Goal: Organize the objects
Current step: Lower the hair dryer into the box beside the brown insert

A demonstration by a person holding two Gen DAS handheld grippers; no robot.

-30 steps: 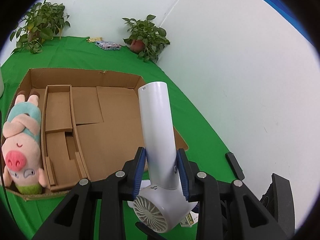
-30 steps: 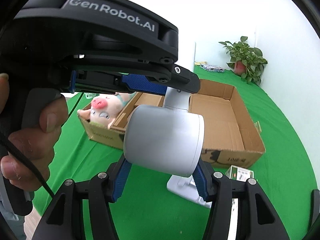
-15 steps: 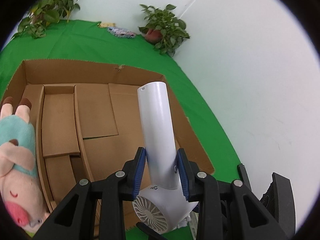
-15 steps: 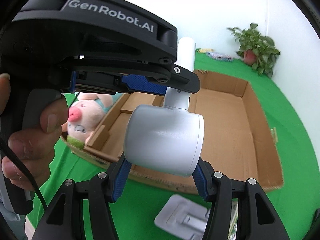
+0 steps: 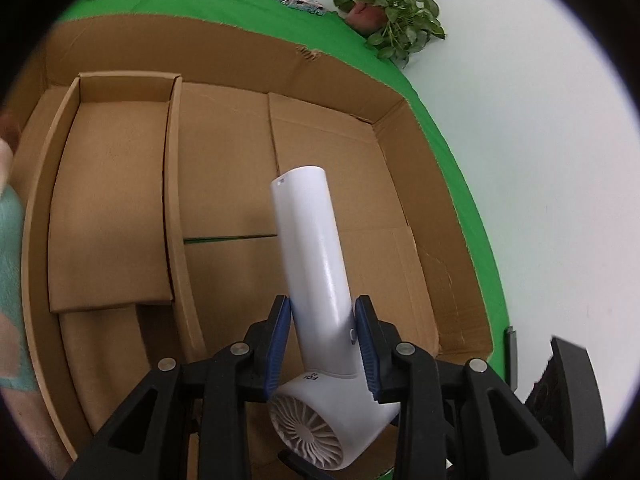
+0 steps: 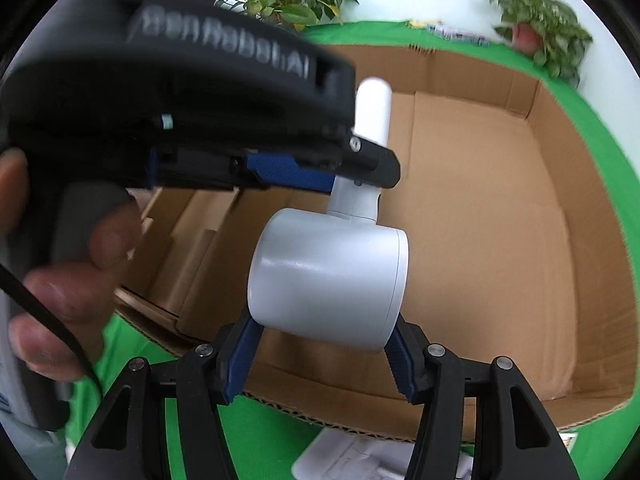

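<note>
A white handheld dryer-like device hangs over the open cardboard box (image 5: 240, 46), gripped from two sides. My left gripper (image 5: 322, 320) is shut on its tube handle (image 5: 312, 248), whose end points into the box. In the right wrist view my right gripper (image 6: 324, 344) is shut on the device's round head (image 6: 328, 276), blue pads pressing both sides. There the left gripper (image 6: 360, 184) crosses from the left, clamped on the handle, with a person's hand (image 6: 60, 280) on its grip. The box floor (image 6: 480, 220) below the device is bare cardboard.
Cardboard dividers (image 5: 172, 200) wall off narrow compartments on the box's left side. A plush pig (image 5: 10, 240) shows at the far left edge. Potted plants (image 6: 536, 28) and small packets stand on the green cloth behind. A white flat object (image 6: 340, 456) lies in front of the box.
Both grippers carried the device forward and down, from in front of the box to above its inside. The box fills both views and the pig has slid to the left edge.
</note>
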